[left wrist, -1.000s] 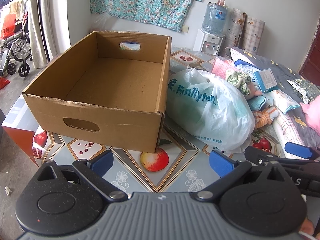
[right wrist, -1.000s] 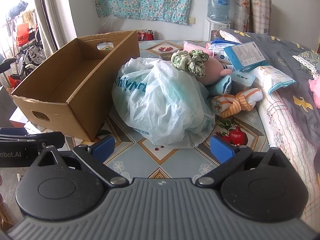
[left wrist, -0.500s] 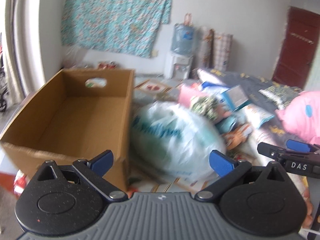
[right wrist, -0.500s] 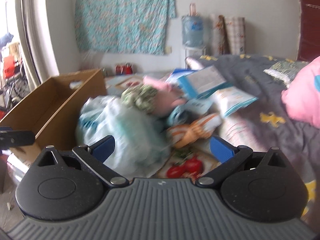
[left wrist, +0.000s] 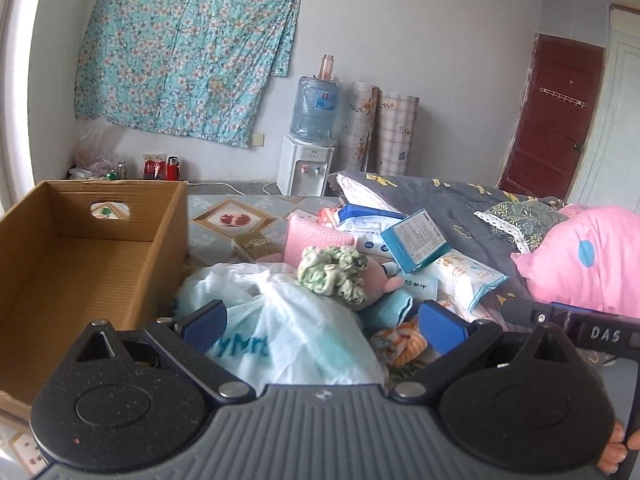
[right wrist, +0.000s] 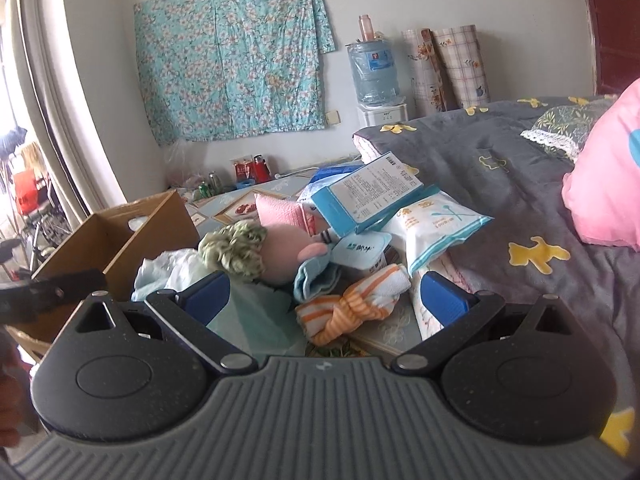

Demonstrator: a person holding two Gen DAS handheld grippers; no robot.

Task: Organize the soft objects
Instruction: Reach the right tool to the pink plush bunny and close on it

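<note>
In the left wrist view the left gripper is spread wide and holds nothing, hovering over the white plastic bag at lower centre. The cardboard box at the left of the frame looks bare inside, so by my reading the sorting has not started. The soft things all lie in a heap at centre: a doll with green curly hair, a pink cloth behind it, an orange-striped cloth lower down. A big pink plush sits on the bed at right.

In the right wrist view the right gripper is likewise spread and empty (nothing between its blue pads). The orange-striped cloth, knotted and limp, lies just ahead of it on the surface, touching the doll's blue clothes. Packets and a box are piled behind.
</note>
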